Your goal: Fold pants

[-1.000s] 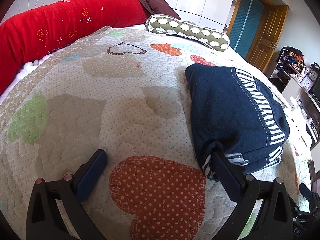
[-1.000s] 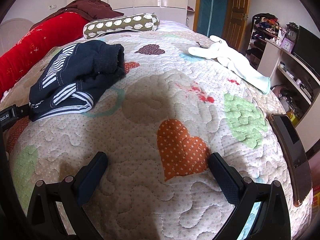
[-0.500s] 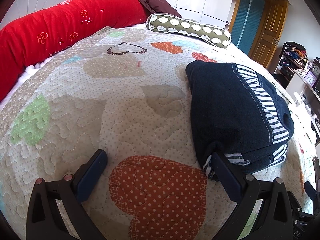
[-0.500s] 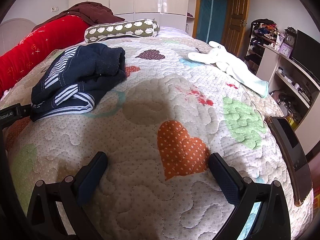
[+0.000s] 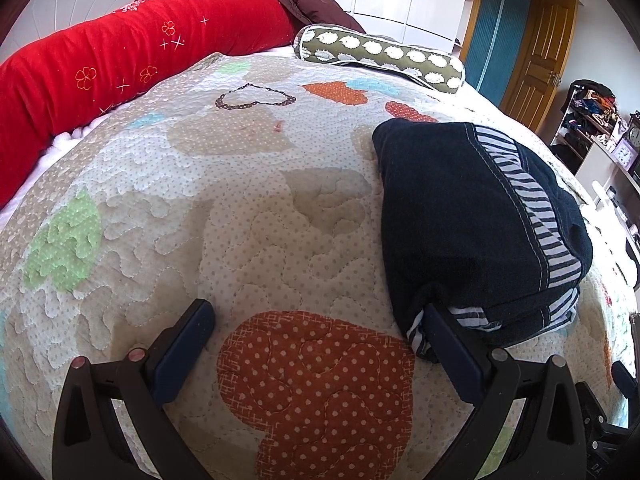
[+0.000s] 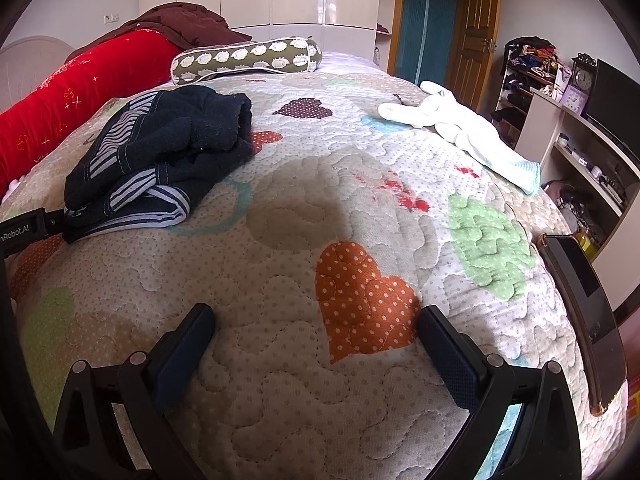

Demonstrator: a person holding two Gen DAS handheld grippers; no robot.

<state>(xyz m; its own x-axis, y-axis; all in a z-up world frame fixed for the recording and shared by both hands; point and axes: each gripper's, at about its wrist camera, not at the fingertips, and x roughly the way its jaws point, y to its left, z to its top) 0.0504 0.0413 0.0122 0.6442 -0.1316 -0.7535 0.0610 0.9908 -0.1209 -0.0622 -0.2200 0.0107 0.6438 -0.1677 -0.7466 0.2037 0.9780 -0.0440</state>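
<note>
2 claws hang spread apart over the quilted bed point(image 5: 256, 240), the left claw point(image 5: 316, 320) touching the folded dark pants point(image 5: 460, 216) at right, the right claw point(image 6: 316, 324) holding nothing.

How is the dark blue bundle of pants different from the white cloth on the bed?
The pants are dark navy with striped trim; the white cloth is plain white with a pale blue end. The pants are folded into a thick, bunched pile; the white cloth lies stretched out long and loose. The pants sit by the left gripper; the white cloth lies far off near the bed's other edge. Both rest on the quilt.
</note>
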